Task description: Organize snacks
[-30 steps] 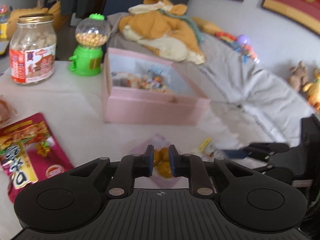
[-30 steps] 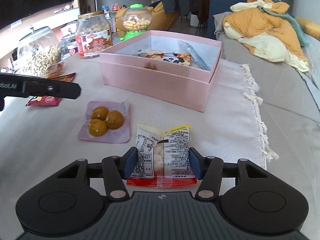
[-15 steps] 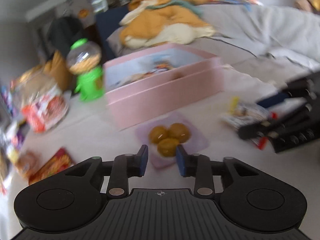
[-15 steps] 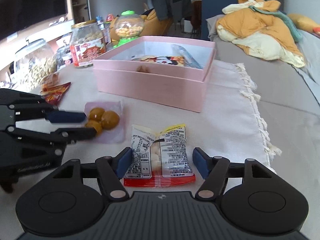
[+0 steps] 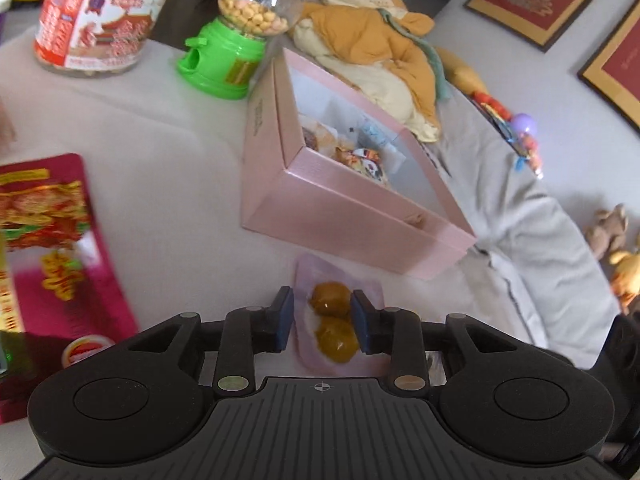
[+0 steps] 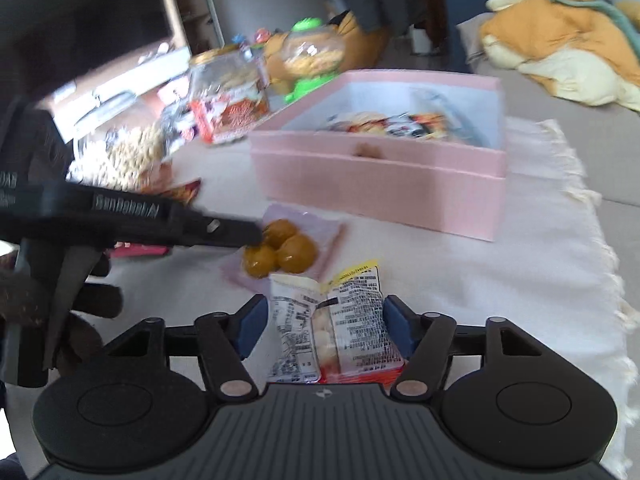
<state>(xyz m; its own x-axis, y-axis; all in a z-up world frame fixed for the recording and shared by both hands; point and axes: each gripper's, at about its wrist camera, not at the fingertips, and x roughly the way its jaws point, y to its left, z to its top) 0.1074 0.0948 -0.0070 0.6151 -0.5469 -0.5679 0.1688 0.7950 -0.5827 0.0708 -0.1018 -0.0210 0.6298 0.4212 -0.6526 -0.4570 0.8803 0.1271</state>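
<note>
The left wrist view shows the left gripper [image 5: 323, 322] down over a clear pouch of brown glazed balls [image 5: 334, 320]; its jaws are opening, the pouch lies between them, and the blue pads [image 5: 285, 318] look just clear of it. Only the right wrist view shows this gripper from the side, its black fingers [image 6: 224, 232] reaching in to the pouch [image 6: 282, 246], with the gloved hand [image 6: 60, 320] behind it. That view also shows the right gripper [image 6: 322, 324] closing around a printed snack packet [image 6: 334, 328] that lies flat on the cloth, small gaps left at both pads.

The pink box [image 5: 352, 208] stands just beyond the pouch, open on top, wrapped snacks already inside. Bare white tablecloth [image 5: 160, 168] lies to the box's left; to its right the cloth's fringed edge [image 6: 592, 216] runs close.

A red snack bag [image 5: 52, 248] lies to the left gripper's left. Behind the box stand a green candy dispenser [image 5: 240, 36] and a labelled jar [image 5: 96, 20]
</note>
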